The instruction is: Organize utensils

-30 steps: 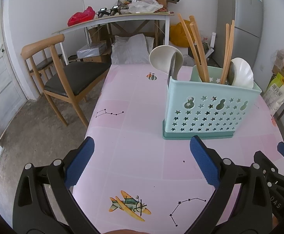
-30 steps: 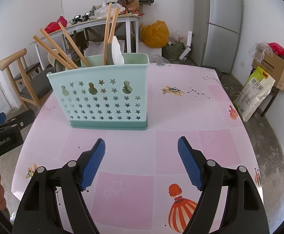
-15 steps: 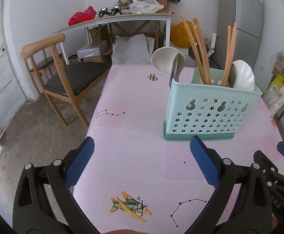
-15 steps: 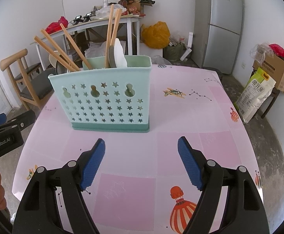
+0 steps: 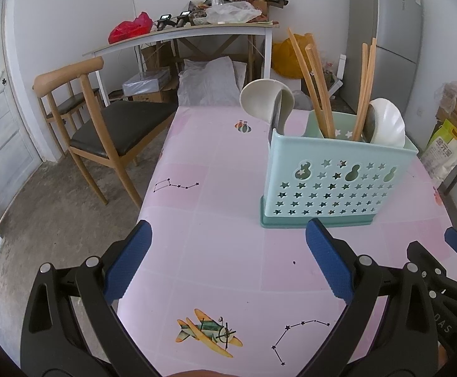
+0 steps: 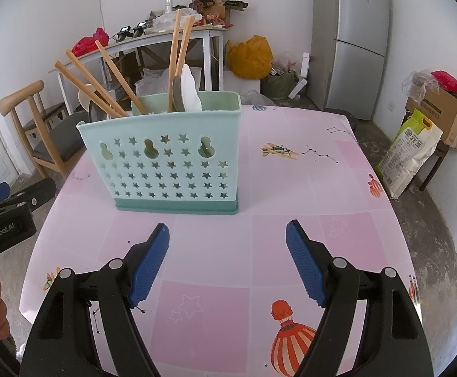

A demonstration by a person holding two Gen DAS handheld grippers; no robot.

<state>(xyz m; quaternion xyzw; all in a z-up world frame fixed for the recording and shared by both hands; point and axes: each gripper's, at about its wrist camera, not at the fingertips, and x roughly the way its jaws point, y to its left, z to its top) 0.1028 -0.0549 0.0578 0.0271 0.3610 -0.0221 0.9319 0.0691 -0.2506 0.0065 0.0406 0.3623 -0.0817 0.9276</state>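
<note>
Utensils, namely wooden chopsticks (image 6: 178,62) and spoons (image 5: 385,122), stand upright in the mint caddy (image 6: 165,163) resting on the pink tabletop (image 6: 291,194), with left tongs (image 5: 228,251) and right tongs (image 6: 226,251) both spread wide and holding nothing, short of the caddy

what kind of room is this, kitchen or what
Probably a home dining or kitchen corner that doubles as storage: a fridge, a table with a pink cartoon cloth holding a utensil caddy, and a cluttered side table.
</note>
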